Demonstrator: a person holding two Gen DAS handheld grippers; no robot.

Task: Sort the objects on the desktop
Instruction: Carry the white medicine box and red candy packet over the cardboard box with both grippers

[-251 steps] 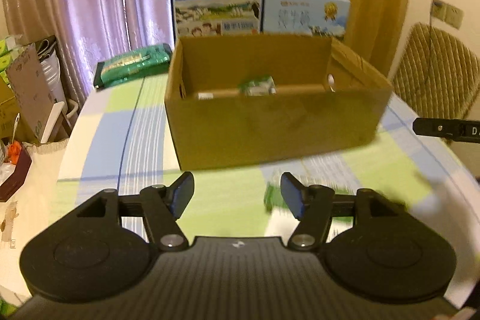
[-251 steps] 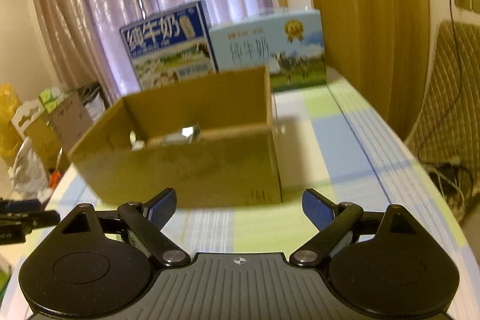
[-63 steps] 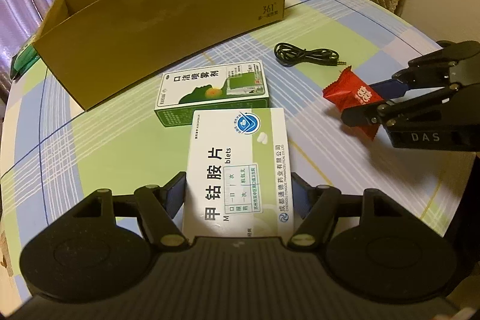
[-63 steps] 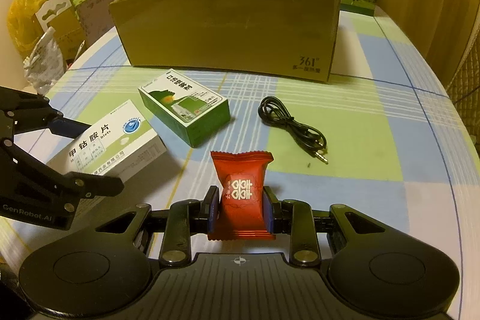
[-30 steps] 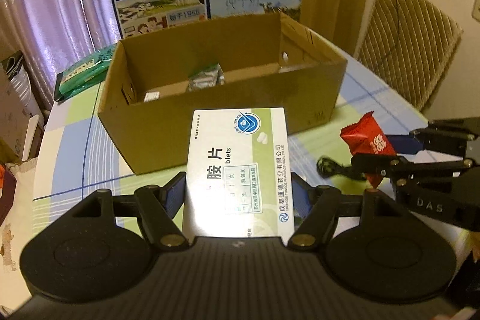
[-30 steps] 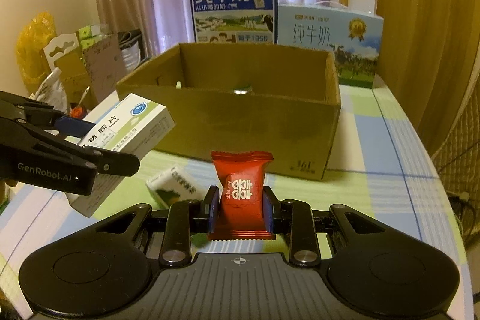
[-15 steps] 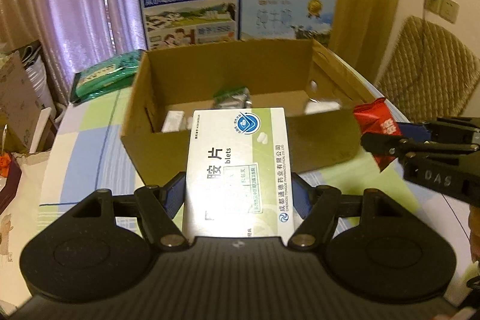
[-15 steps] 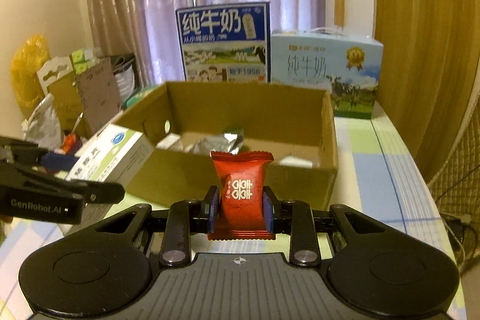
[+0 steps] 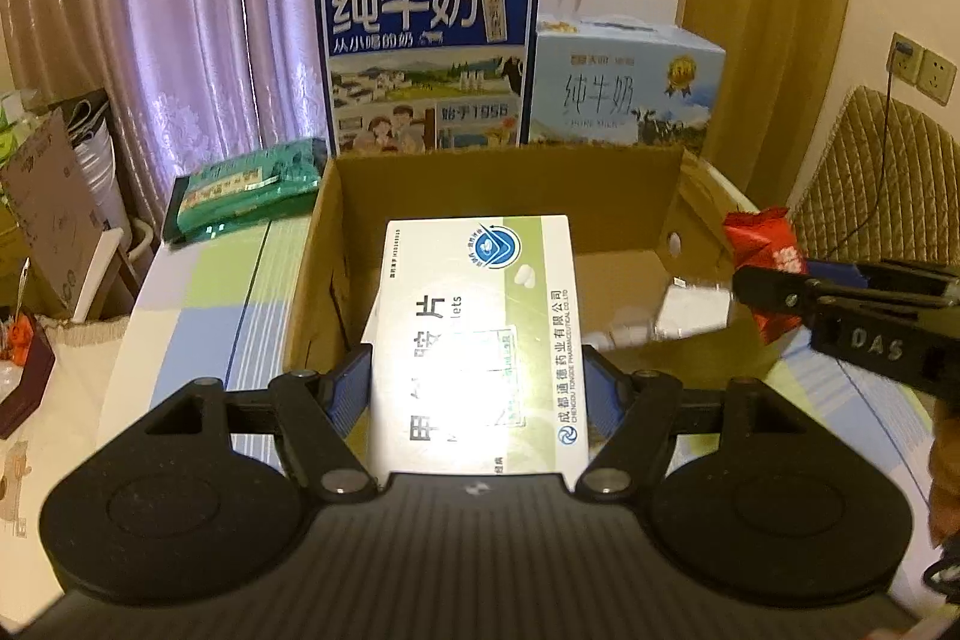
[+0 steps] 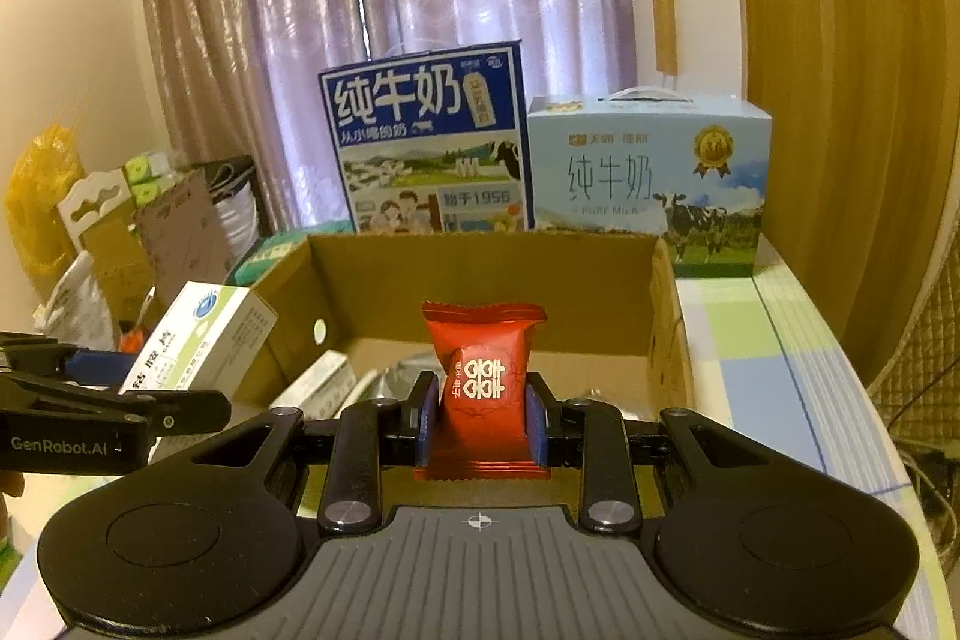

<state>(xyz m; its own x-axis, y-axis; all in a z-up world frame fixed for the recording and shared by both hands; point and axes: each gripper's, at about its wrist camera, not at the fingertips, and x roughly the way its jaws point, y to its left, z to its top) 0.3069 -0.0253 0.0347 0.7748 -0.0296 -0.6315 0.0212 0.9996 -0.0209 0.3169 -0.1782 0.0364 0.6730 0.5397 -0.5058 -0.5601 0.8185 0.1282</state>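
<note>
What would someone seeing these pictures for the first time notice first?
Probably the white medicine box clamped in the left gripper, filling the left view in front of the open cardboard box. Next, the red candy pinched in the right gripper, also facing that box, with two milk cartons behind it.

Box floor: the cardboard box (image 9: 672, 196) floor is largely covered by the white medicine box (image 9: 480, 304).
Items inside: blurred, not identifiable.
Red candy (image 9: 765, 259): partly hidden behind the fingers (image 9: 780, 289).
</note>
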